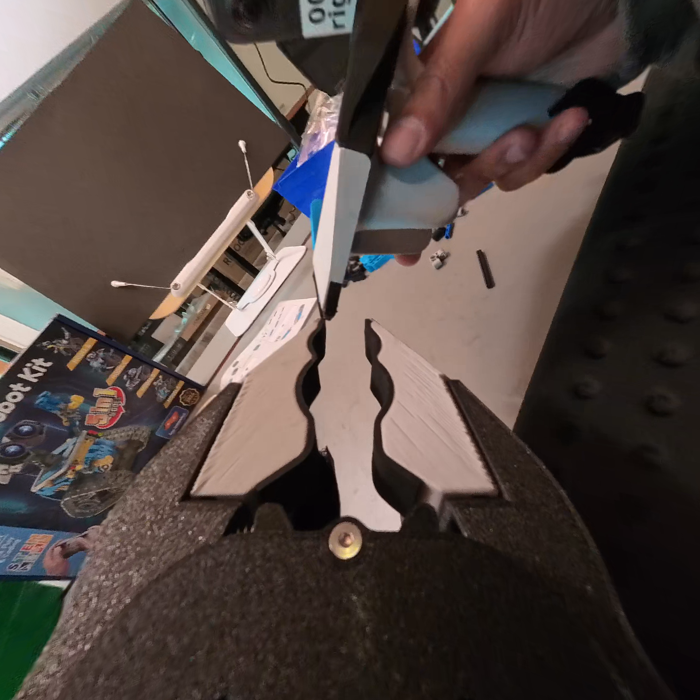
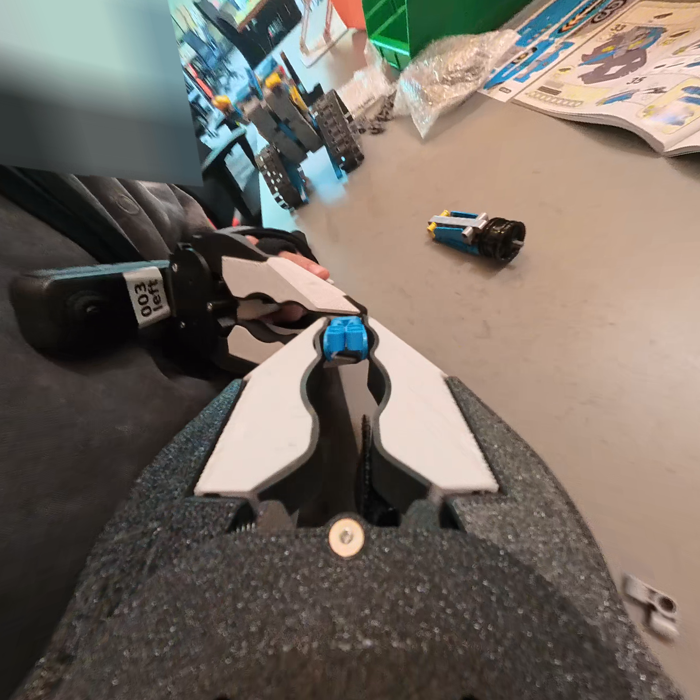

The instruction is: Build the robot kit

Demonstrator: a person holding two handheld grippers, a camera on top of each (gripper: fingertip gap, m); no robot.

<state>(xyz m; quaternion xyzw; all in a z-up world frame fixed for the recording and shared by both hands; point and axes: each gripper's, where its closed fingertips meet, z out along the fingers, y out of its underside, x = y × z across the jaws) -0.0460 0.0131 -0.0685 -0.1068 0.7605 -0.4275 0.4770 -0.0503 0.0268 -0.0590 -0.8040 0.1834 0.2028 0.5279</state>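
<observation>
My right gripper (image 2: 345, 333) is shut on a small blue brick piece (image 2: 344, 339), pinched between its fingertips above the grey table (image 2: 492, 378). My left gripper (image 1: 345, 325) is open with nothing between its fingers. In the right wrist view the left gripper (image 2: 354, 310) comes in from the left, and its tip meets the blue piece. In the left wrist view the right gripper (image 1: 328, 303), held by a hand (image 1: 473, 94), points down just above my left finger's tip. The blue piece is hidden there.
A small blue, grey and black wheel assembly (image 2: 477, 236) lies on the table. A tracked model (image 2: 303, 132), plastic bags (image 2: 447, 72), an open booklet (image 2: 606, 57) and a green box (image 2: 416, 26) stand behind it. A grey connector (image 2: 651, 610), a black axle (image 1: 485, 269) and the kit box (image 1: 75, 435) are nearby. My two grippers' fingertips are within a few centimetres of each other.
</observation>
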